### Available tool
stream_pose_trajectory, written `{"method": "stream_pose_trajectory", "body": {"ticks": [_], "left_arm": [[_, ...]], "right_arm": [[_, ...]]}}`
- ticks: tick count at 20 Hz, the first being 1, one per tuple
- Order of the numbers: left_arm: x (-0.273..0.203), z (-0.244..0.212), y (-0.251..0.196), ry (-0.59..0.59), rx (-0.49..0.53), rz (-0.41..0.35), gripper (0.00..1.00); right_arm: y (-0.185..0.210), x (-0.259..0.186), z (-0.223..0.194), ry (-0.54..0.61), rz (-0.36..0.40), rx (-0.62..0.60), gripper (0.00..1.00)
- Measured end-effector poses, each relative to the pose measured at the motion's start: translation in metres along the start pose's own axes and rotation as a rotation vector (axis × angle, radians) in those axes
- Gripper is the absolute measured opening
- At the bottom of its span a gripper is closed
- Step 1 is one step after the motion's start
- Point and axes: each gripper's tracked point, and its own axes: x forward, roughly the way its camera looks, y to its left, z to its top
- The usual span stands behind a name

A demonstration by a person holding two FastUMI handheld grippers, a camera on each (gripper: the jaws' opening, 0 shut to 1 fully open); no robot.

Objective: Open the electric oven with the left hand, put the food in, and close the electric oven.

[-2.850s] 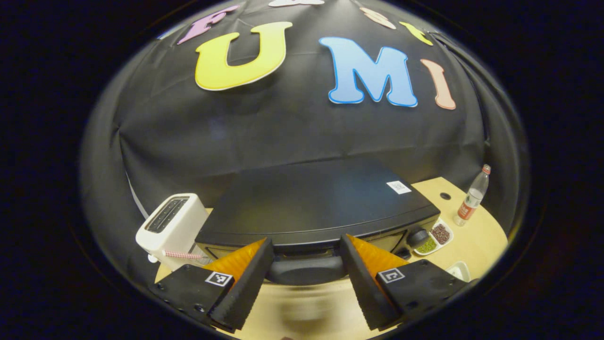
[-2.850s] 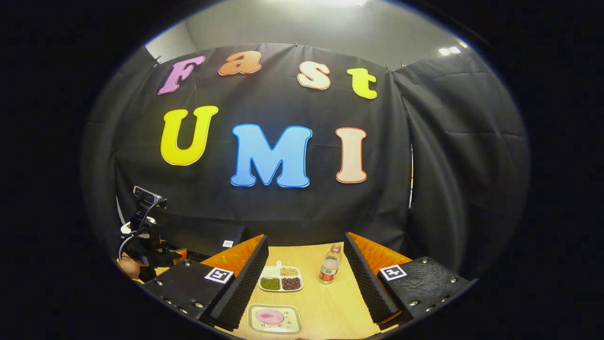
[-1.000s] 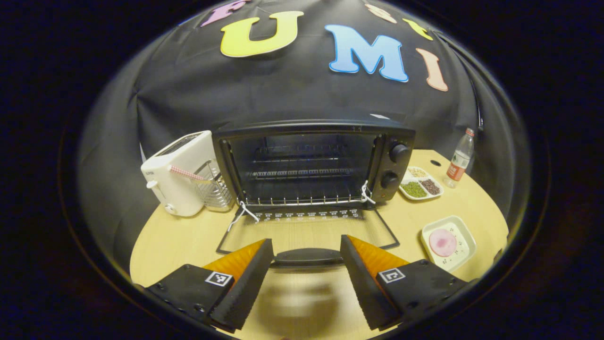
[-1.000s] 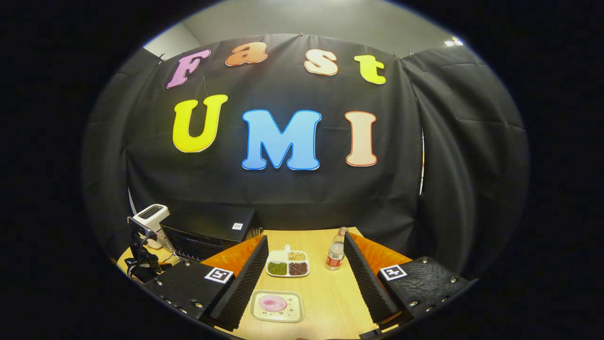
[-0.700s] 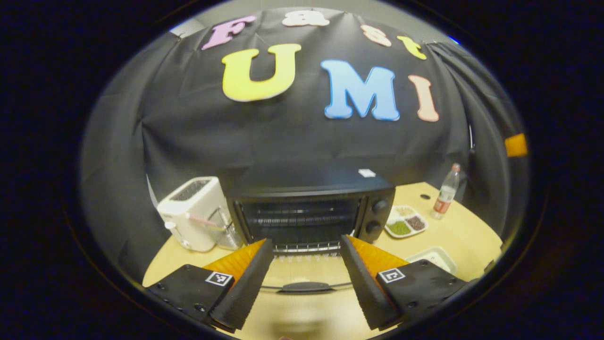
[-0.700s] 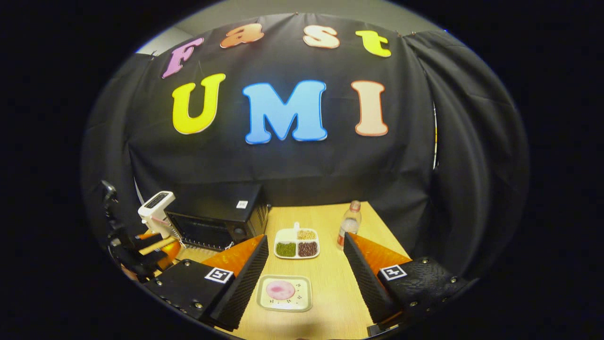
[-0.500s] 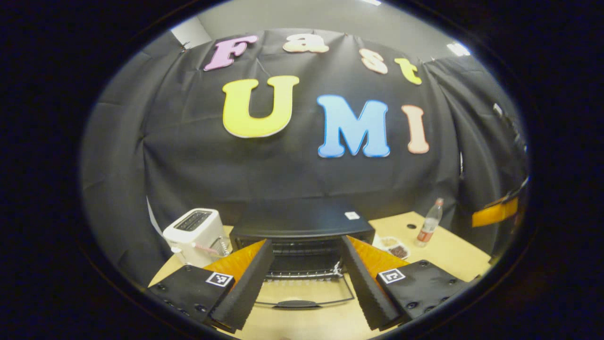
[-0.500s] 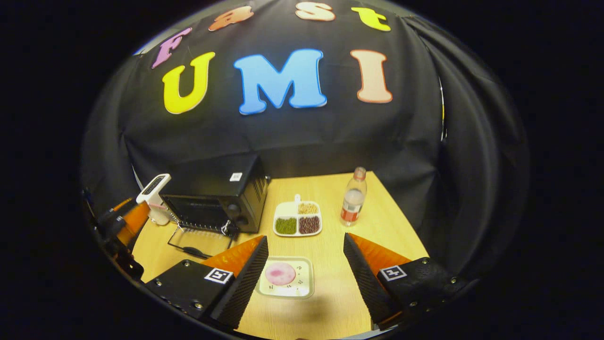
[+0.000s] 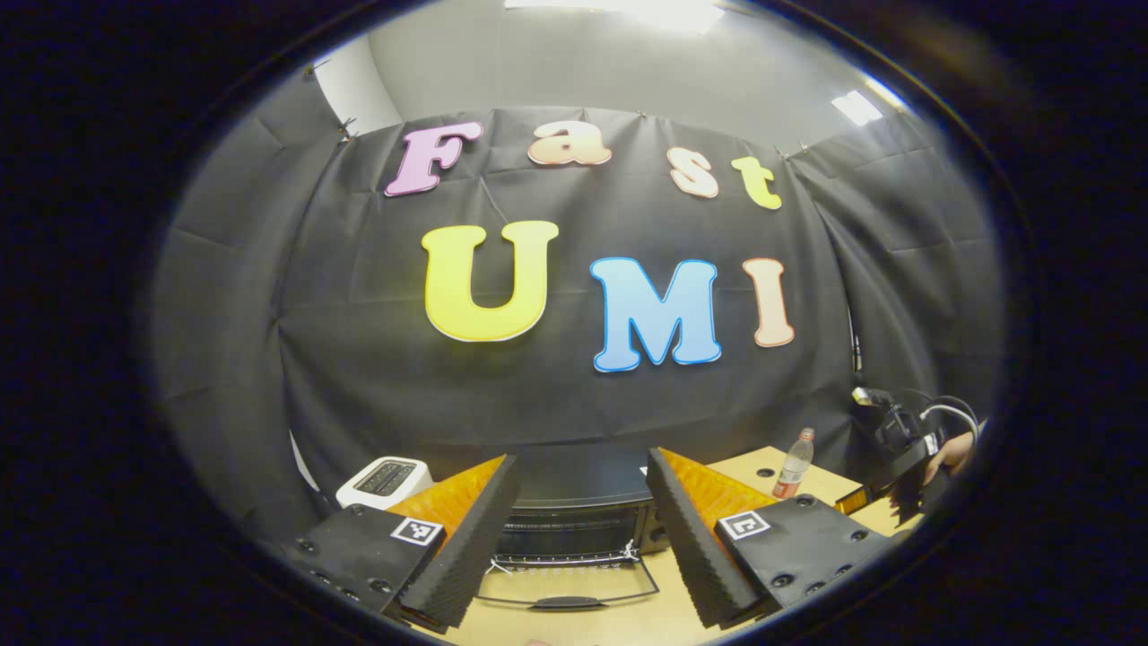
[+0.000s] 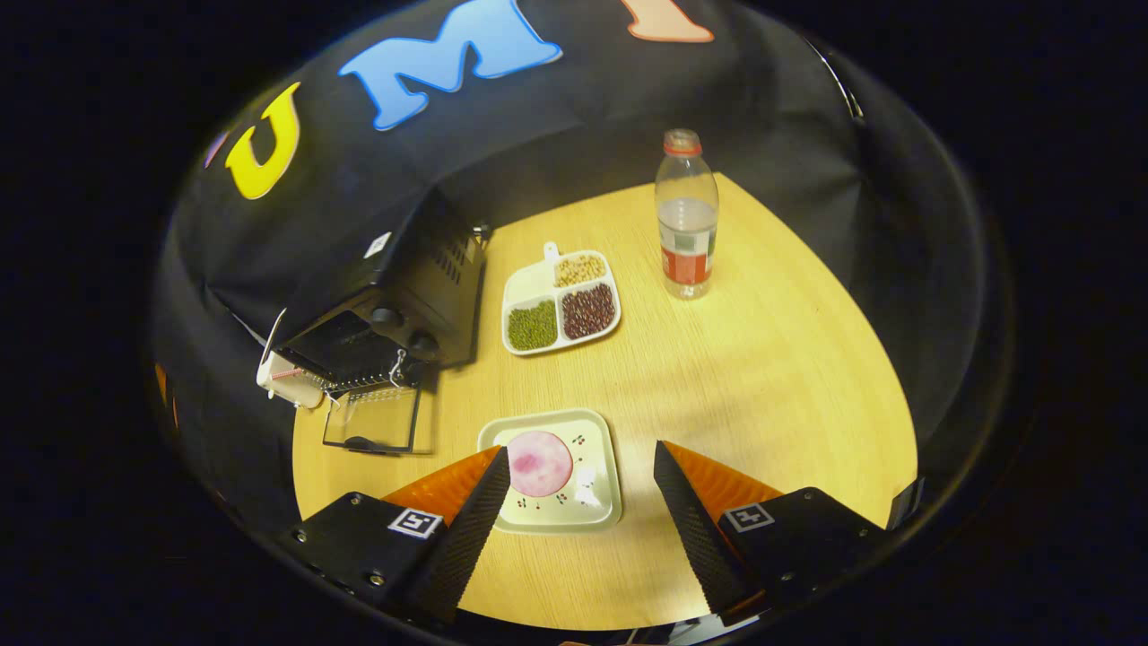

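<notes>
**Oven open, food not yet picked up**

Left gripper view: the electric oven (image 9: 574, 525) stood with its glass door (image 9: 567, 588) folded flat onto the table, ready for loading. The left gripper (image 9: 574, 547) hung clear, fingers spread, holding nothing.

Right gripper view: the right gripper (image 10: 578, 502) hovered spread above the square plate (image 10: 599, 502) carrying pink food (image 10: 540, 463), apparently lining up a pickup. Bare table (image 10: 762, 377) lay between plate and door.

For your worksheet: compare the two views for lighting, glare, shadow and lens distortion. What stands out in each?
Left gripper view: a ceiling light blows out to white at the top, and the oven sits dim and small. Right gripper view: even light on the table, a soft shadow beside the oven, a small glare spot on the plate, and table edges bowed by the fisheye.
</notes>
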Motion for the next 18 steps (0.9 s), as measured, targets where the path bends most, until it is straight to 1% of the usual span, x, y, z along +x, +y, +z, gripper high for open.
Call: {"method": "stream_pose_trajectory", "body": {"ticks": [2, 6, 8, 11, 12, 13, 14, 15, 16, 18], "left_arm": [[-0.004, 0.005, 0.002, -0.008, 0.008, 0.008, 0.92], [-0.015, -0.003, 0.012, 0.015, 0.014, 0.031, 0.92], [-0.018, -0.008, 0.019, 0.024, 0.01, 0.045, 0.92], [-0.021, -0.012, 0.029, 0.037, 0.001, 0.064, 0.92], [-0.022, -0.014, 0.032, 0.04, -0.003, 0.069, 0.96], [-0.022, -0.015, 0.034, 0.043, -0.008, 0.072, 0.96], [-0.022, -0.017, 0.036, 0.047, -0.011, 0.073, 0.92], [-0.023, -0.017, 0.039, 0.048, -0.011, 0.077, 0.92], [-0.024, -0.018, 0.041, 0.05, -0.01, 0.08, 1.0], [-0.024, -0.021, 0.044, 0.053, -0.014, 0.085, 1.0]], "right_arm": [[-0.009, 0.023, -0.009, 0.055, -0.013, 0.027, 0.98], [-0.025, 0.06, -0.022, 0.162, -0.078, 0.014, 0.99], [-0.028, 0.073, -0.028, 0.2, -0.111, -0.024, 0.98], [-0.04, 0.09, -0.03, 0.235, -0.184, -0.115, 0.99], [-0.039, 0.095, -0.032, 0.251, -0.19, -0.131, 0.99], [-0.038, 0.097, -0.037, 0.271, -0.199, -0.139, 0.99], [-0.037, 0.099, -0.04, 0.287, -0.203, -0.146, 0.99], [-0.037, 0.105, -0.042, 0.293, -0.208, -0.158, 0.99], [-0.038, 0.104, -0.043, 0.305, -0.219, -0.171, 0.99], [-0.034, 0.105, -0.041, 0.296, -0.209, -0.189, 0.95]]}}
